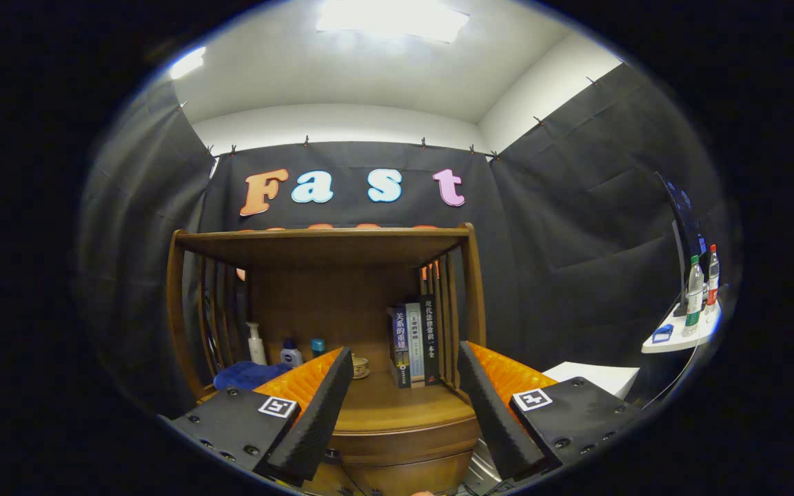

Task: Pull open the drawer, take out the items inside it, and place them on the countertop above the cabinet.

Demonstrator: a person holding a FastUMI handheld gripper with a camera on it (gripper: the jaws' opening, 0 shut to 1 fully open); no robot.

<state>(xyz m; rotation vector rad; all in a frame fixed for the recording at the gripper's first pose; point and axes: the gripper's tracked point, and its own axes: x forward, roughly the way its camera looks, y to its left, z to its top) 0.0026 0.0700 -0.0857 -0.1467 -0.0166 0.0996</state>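
Gripper point(404, 406) open, 2 fingers spread, nothing between. Just below and ahead: cabinet's curved drawer point(404, 441) front, apparently shut. Countertop point(397, 406) beyond fingers; books point(414, 341), bottles point(287, 348), blue cloth point(249, 375) further back. Risk: fingers missing drawer handle, hidden low between them; contents unseen.

Gripper cam rides behind the spread orange-and-black gripper point(404, 386), level, facing the brown wooden cabinet point(397, 430) front-on, close above its countertop.
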